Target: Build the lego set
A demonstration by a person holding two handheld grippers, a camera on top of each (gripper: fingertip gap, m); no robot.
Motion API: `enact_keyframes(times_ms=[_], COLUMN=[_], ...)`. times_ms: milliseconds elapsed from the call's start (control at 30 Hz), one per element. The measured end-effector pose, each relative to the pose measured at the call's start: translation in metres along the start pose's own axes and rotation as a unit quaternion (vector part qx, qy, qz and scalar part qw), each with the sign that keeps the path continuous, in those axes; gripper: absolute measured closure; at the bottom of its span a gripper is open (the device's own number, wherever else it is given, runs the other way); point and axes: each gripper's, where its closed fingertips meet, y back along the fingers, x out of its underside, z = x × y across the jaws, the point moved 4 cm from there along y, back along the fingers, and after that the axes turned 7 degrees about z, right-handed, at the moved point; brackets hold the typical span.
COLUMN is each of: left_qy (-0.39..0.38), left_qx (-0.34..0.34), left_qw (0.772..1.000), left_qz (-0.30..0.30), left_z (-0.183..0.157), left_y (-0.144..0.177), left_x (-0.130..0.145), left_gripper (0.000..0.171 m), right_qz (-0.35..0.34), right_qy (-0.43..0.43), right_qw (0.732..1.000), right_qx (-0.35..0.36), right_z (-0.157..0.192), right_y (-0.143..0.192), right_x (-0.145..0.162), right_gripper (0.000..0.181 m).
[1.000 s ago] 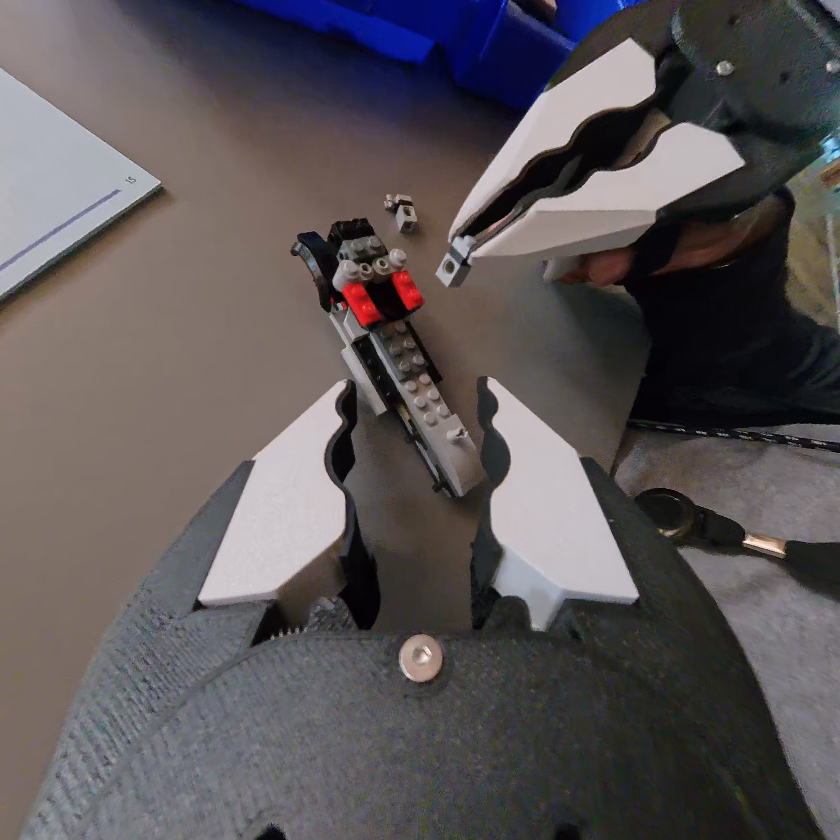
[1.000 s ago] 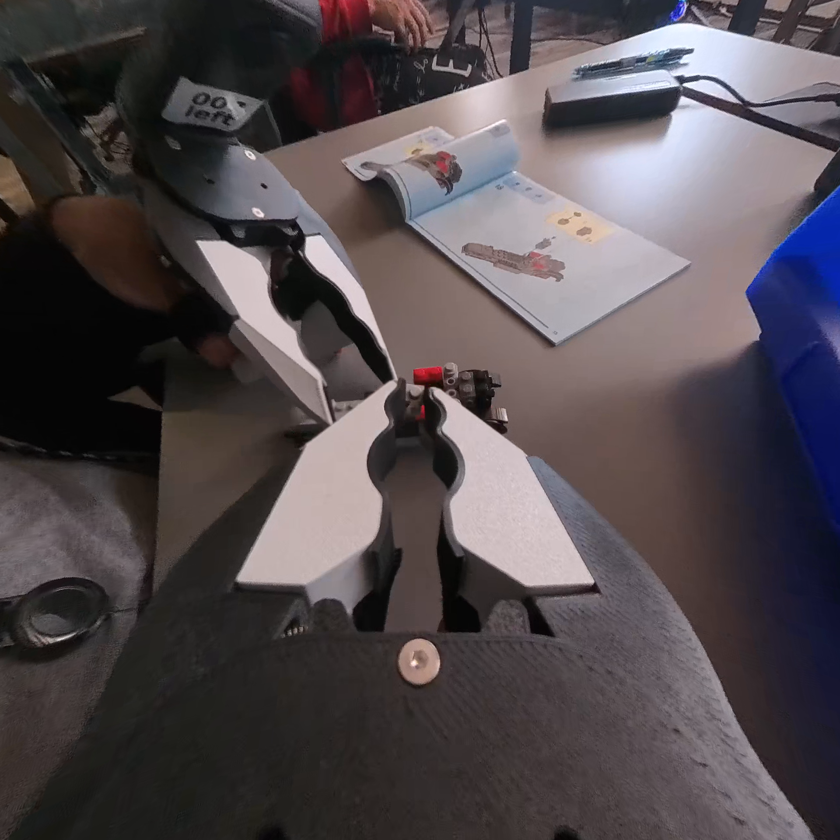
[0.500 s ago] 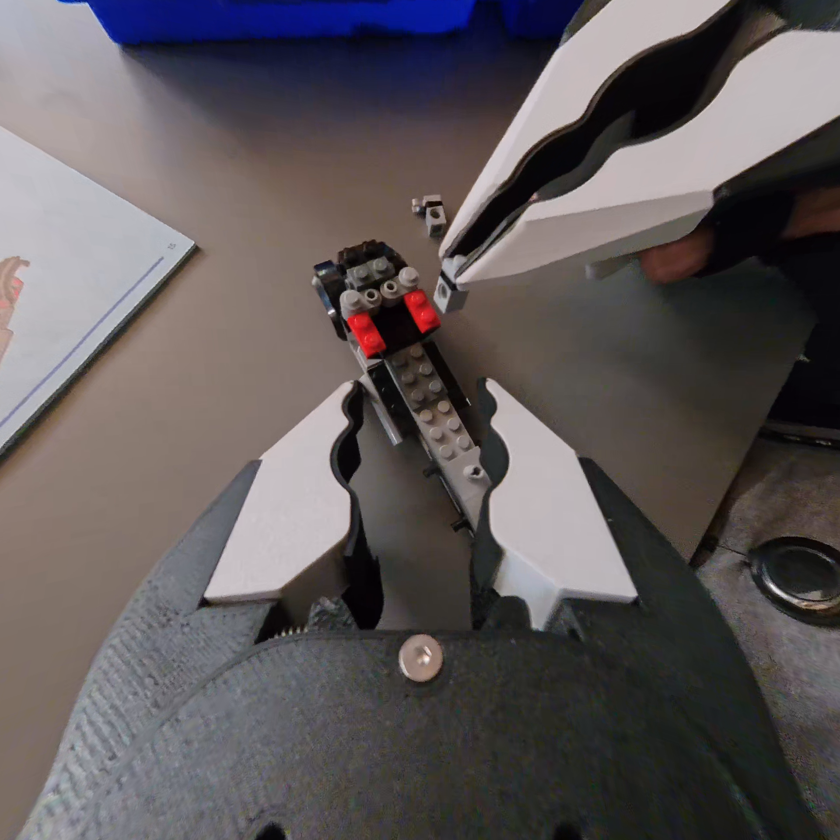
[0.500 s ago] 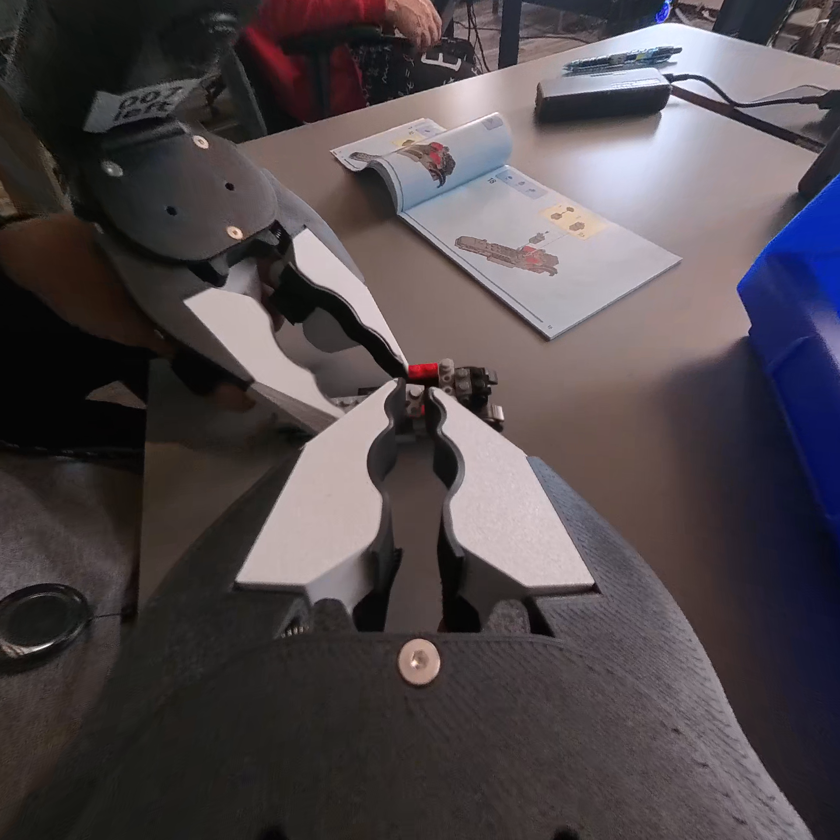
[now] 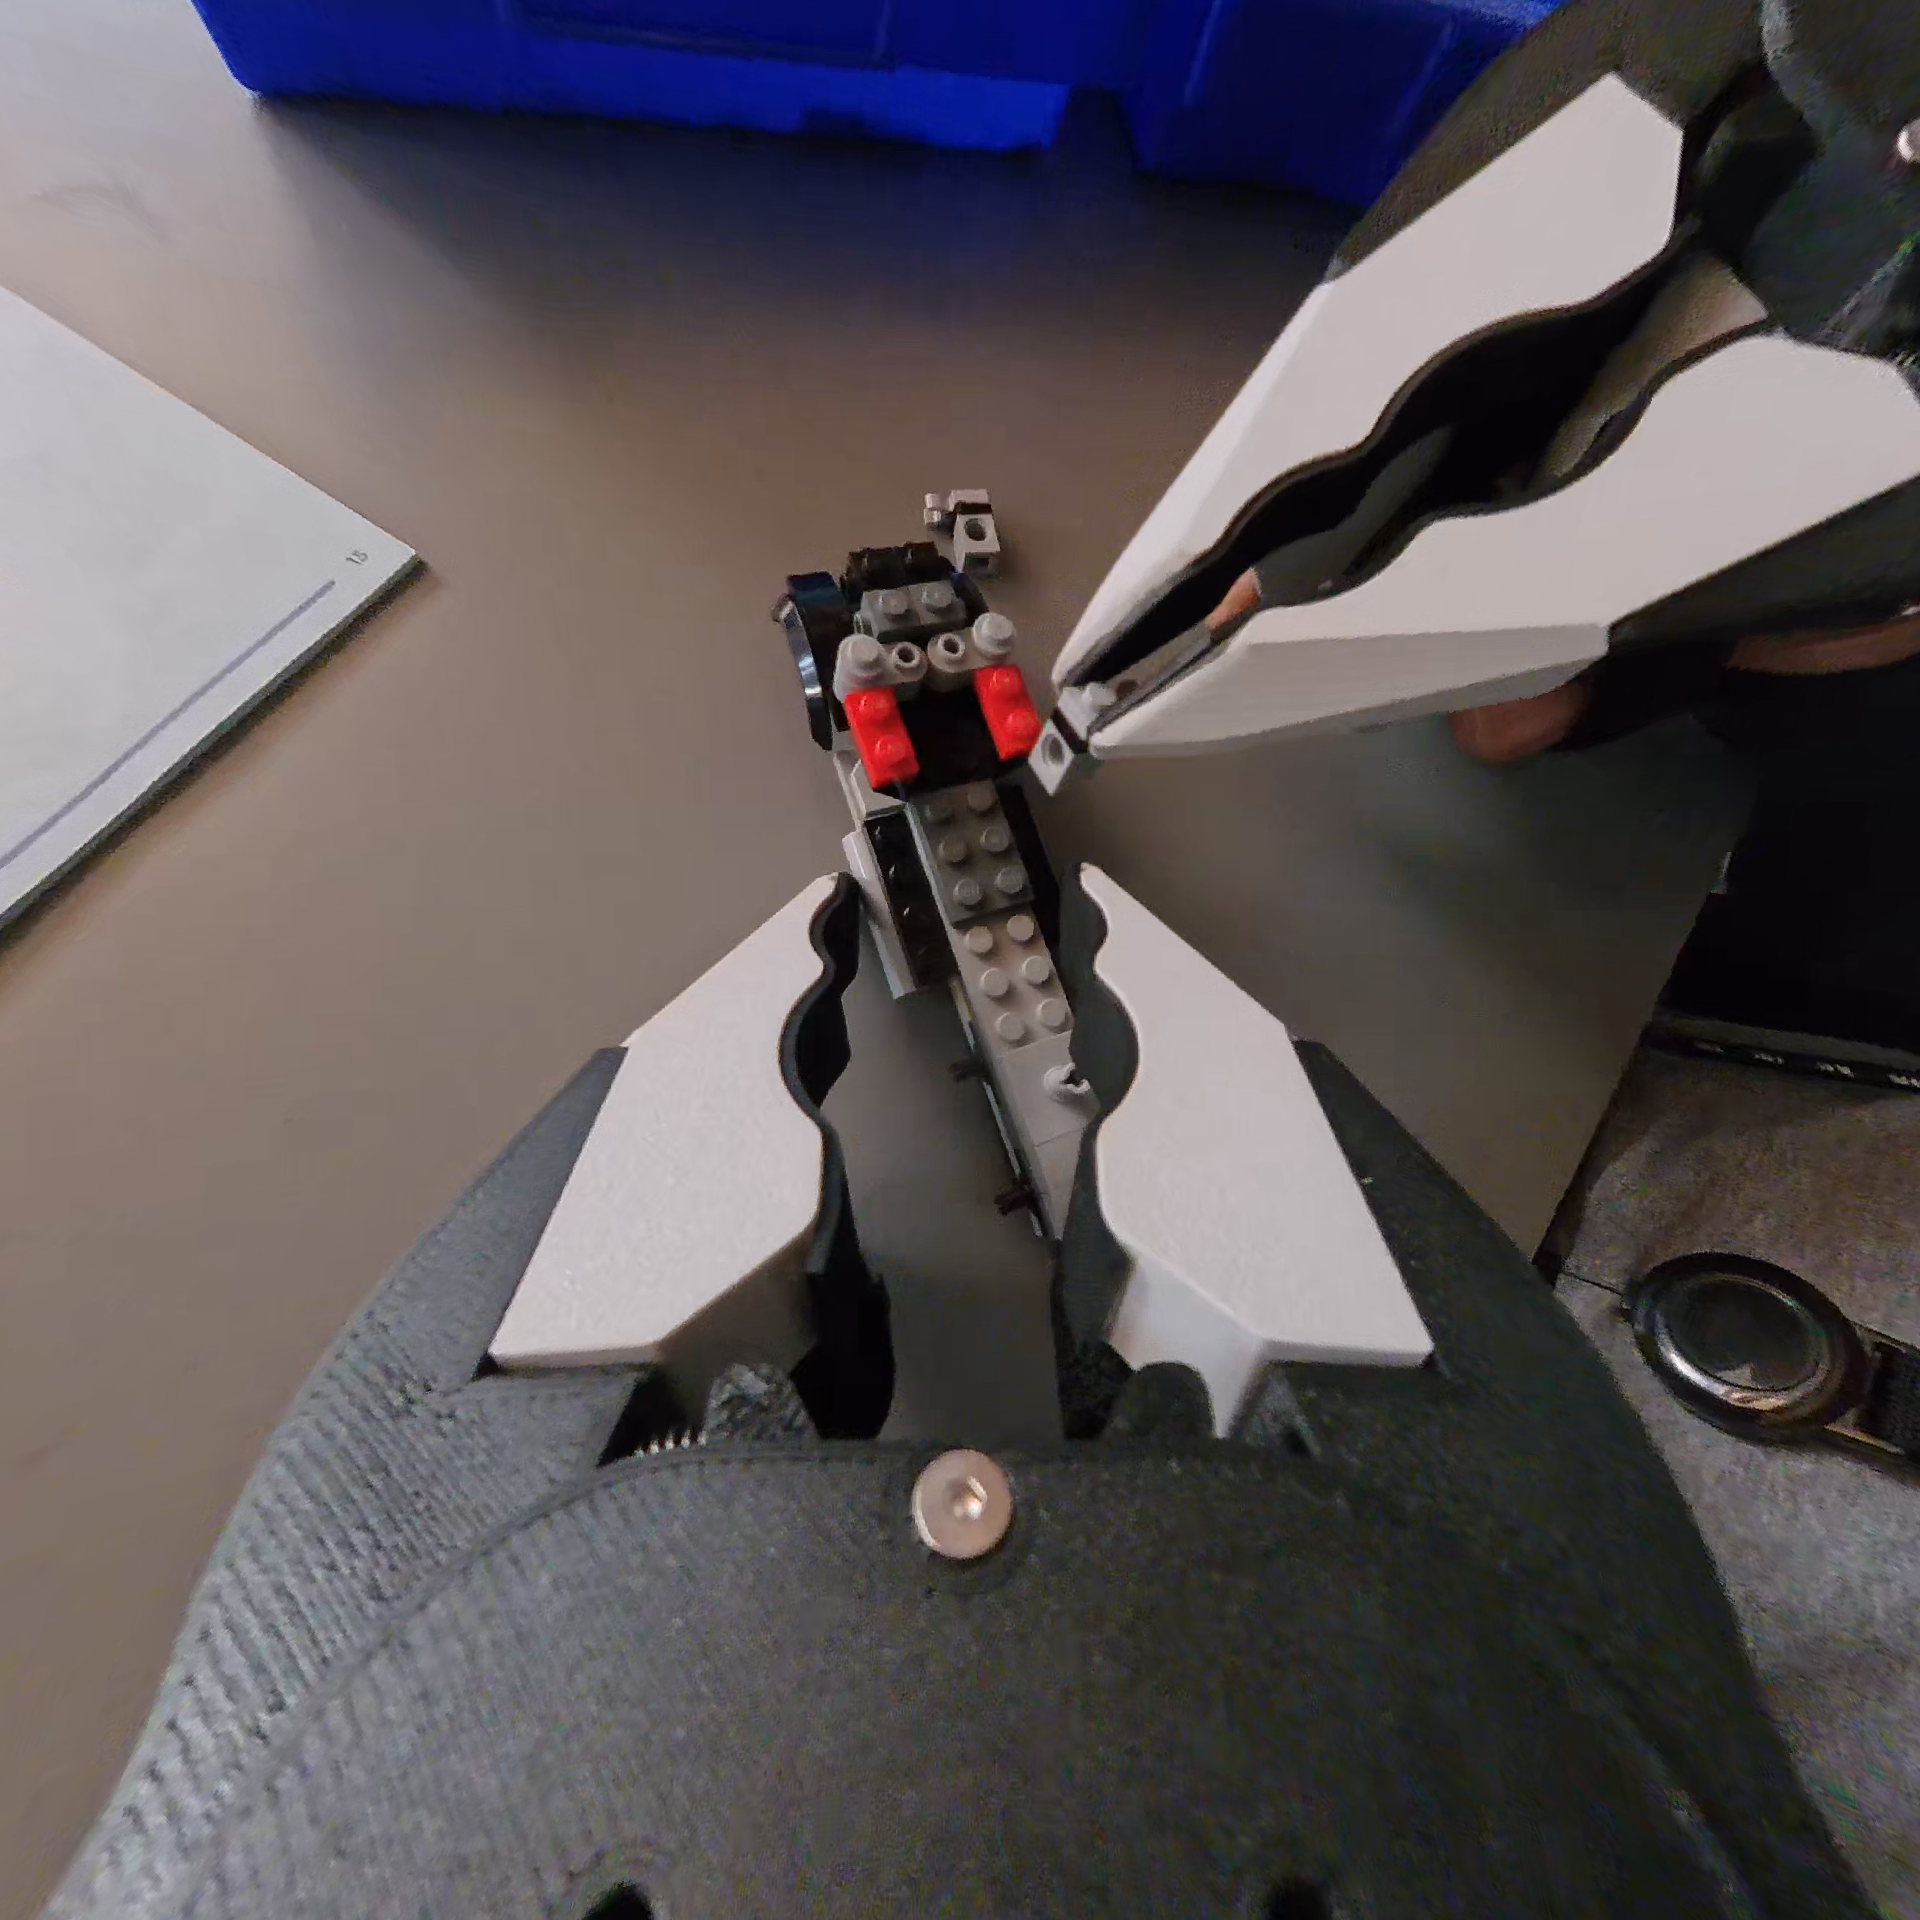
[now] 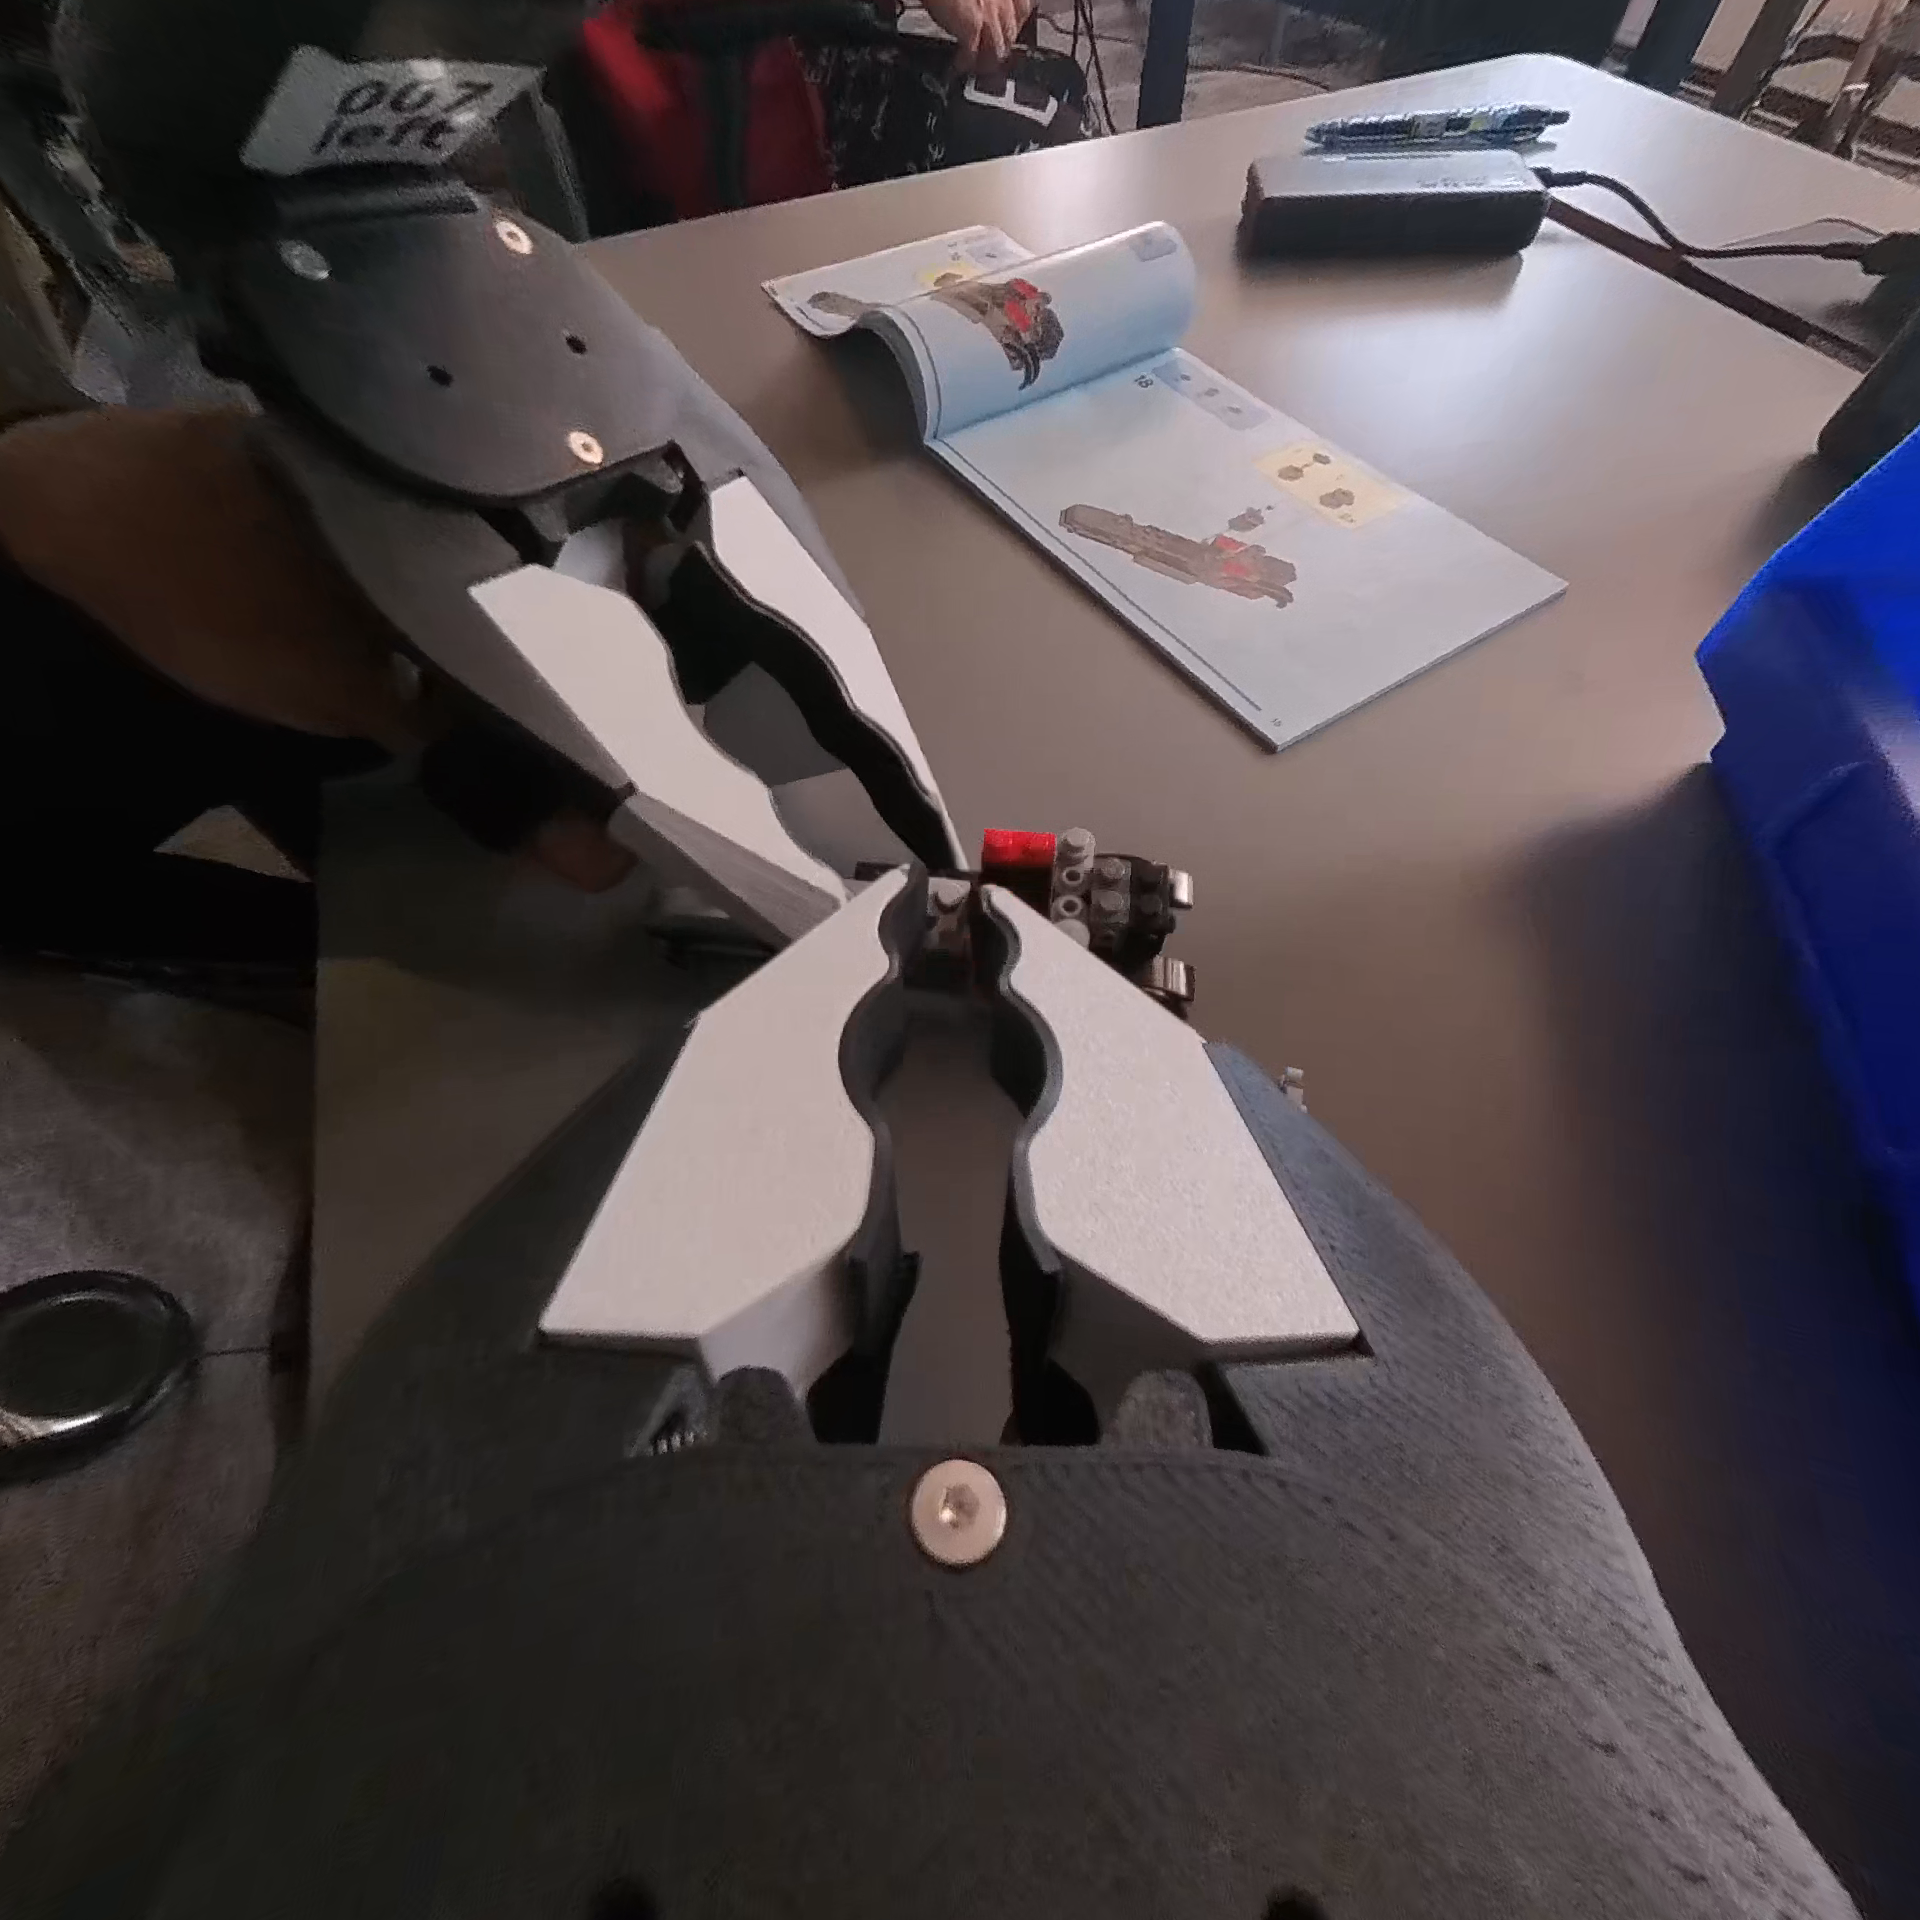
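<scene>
A long grey, black and red lego model lies on the brown table. My left gripper straddles its rear grey part, and both fingertips touch its sides. My right gripper comes in from the upper right, shut on a small light grey brick with a hole. It holds this brick right beside the model's right red brick. In the right wrist view, my right gripper pinches that small brick in front of the model. The left gripper reaches in from the left.
Two small loose grey pieces lie just beyond the model. An open instruction booklet lies farther out, and it also shows in the left wrist view. A blue bin stands at the back. A black box with a cable is at the far edge. Spacing between my two grippers at the tips: around 4 cm.
My left gripper moved forward around the model's rear and narrowed its jaws onto it. My right gripper brought the small grey brick closer to the model's right red brick.
</scene>
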Motion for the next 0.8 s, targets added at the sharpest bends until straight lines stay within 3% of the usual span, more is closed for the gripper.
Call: enact_keyframes(times_ms=[367,667,800], left_qy=[0.019,0.025,0.008], left_qx=[0.031,0.044,0.044], left_qw=[0.999,0.998,0.999], left_qz=[-0.010,0.022,0.031], left_z=[0.000,0.007,0.002], left_y=[0.007,0.019,0.023], left_x=[-0.002,0.012,0.016], left_gripper=[0.141,0.100,0.096], right_qz=[0.016,-0.001,-0.013], right_qy=[0.026,0.021,0.014], right_qw=[0.999,0.999,0.999], right_qx=[0.019,0.026,0.026], right_z=[0.002,0.000,0.002], right_y=[-0.003,0.002,0.009], right_x=[0.003,0.001,0.000], right_gripper=[0.172,0.172,0.172])
